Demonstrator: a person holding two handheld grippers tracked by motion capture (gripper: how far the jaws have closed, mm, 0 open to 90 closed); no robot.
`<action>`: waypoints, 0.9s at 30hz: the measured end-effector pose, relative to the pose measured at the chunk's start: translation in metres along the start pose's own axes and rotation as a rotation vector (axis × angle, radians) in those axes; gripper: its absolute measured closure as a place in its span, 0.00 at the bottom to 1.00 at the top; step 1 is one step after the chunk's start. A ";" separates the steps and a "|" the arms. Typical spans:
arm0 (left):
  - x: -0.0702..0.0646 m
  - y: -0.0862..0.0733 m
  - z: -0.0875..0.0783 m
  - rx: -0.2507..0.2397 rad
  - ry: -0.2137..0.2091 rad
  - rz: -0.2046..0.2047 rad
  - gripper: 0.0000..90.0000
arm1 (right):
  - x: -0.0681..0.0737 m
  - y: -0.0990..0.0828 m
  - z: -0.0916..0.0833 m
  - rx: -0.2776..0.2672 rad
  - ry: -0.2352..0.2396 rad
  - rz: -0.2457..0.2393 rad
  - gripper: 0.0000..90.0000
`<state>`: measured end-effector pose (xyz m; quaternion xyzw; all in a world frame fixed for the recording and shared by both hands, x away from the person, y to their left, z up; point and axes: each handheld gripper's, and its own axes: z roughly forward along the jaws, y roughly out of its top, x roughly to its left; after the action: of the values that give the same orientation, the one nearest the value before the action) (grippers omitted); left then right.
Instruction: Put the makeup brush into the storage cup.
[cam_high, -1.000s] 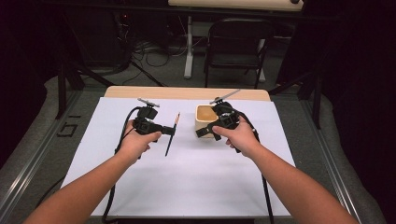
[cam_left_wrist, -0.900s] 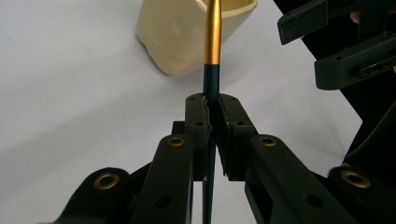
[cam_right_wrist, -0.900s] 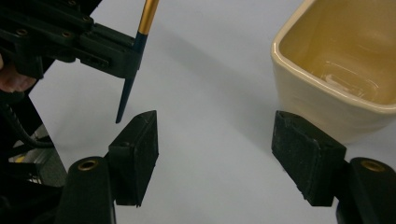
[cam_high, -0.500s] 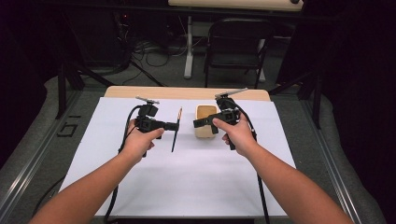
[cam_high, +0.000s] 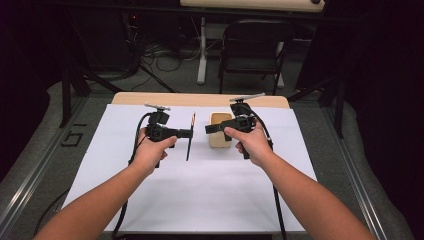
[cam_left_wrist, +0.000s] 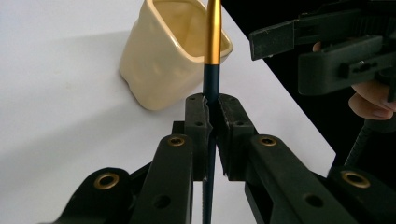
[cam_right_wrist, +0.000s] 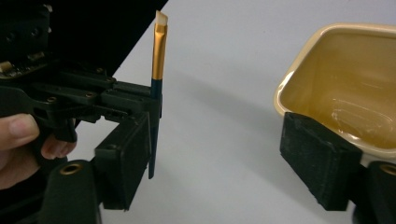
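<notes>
High view: the left gripper (cam_high: 191, 133) holds a thin brush (cam_high: 190, 141) crosswise in its closed fingers, above the white worktop (cam_high: 200, 200); the right gripper (cam_high: 208, 129) faces it from the right, over a cream cup (cam_high: 218, 138) that stands on the sheet just right of the brush.

Left gripper view: the fingers (cam_left_wrist: 198, 122) clamp the dark handle of the brush (cam_left_wrist: 214, 42) below its gold ferrule; the cup (cam_left_wrist: 163, 60) stands behind, mouth up and open; the right gripper (cam_left_wrist: 327, 51) hangs near, upper right.

Right gripper view: its own fingers (cam_right_wrist: 322, 158) stand wide apart, having just been opening and easing back, one pad close against the wall of the cup (cam_right_wrist: 345, 88), pressing nothing; the brush (cam_right_wrist: 159, 60) stands upright in the left gripper (cam_right_wrist: 140, 105), bristles up.

Judgement: the step is seating the brush in the cup; best done by steadying the cup, bringing the handle end over the mouth, lowering it clear of the rim, and releasing only once it rests inside.
</notes>
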<state>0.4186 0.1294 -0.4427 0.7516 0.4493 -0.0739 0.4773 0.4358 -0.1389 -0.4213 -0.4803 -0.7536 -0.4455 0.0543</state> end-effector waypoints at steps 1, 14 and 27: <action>0.000 0.000 0.000 -0.004 -0.001 -0.001 0.93 | -0.001 0.000 -0.001 -0.012 0.005 0.013 0.30; -0.002 -0.002 0.004 -0.030 -0.013 -0.006 0.93 | -0.001 0.005 -0.006 -0.100 0.004 0.035 0.47; -0.005 -0.004 0.012 -0.039 -0.044 -0.030 0.93 | 0.005 0.005 -0.003 -0.171 0.009 0.045 0.57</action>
<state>0.4167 0.1177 -0.4489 0.7336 0.4512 -0.0890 0.5003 0.4361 -0.1372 -0.4135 -0.4980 -0.7014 -0.5092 0.0264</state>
